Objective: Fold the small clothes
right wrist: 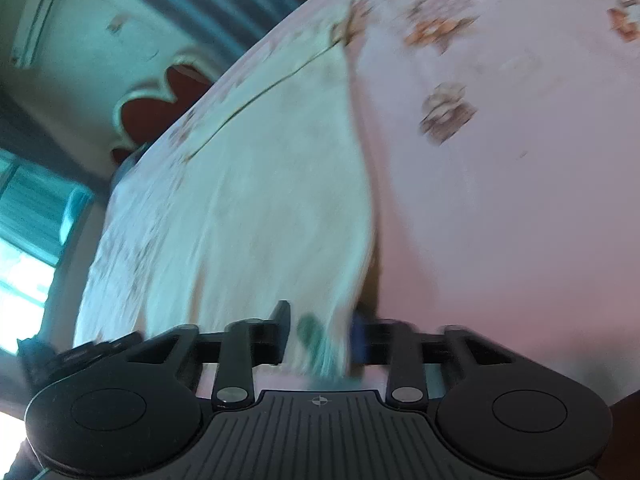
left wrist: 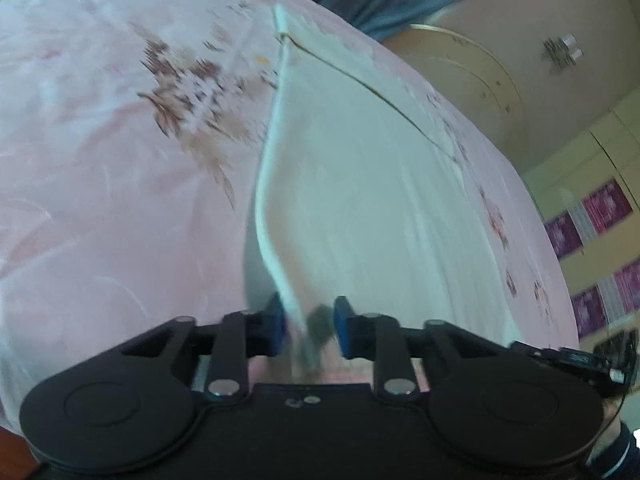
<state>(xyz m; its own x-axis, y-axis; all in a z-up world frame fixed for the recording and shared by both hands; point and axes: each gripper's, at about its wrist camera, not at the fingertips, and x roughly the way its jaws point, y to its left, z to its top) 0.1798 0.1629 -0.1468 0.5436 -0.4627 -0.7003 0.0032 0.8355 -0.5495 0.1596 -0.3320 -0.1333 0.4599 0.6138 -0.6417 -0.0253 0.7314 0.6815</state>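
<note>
A small white garment (left wrist: 360,200) lies stretched on a pink floral bedsheet (left wrist: 100,160). My left gripper (left wrist: 308,324) has the garment's near left edge between its blue pads, with a gap still showing between them. In the right wrist view the same white garment (right wrist: 260,200) runs away from me, and my right gripper (right wrist: 320,336) has its near right edge between its fingers. The near corners are lifted a little off the sheet. Both views are blurred by motion.
The pink bedsheet (right wrist: 500,200) covers the bed in both views. A wardrobe with purple posters (left wrist: 600,220) stands at the right. A red headboard (right wrist: 160,108), a window (right wrist: 24,240) and an air conditioner (right wrist: 36,20) are at the left.
</note>
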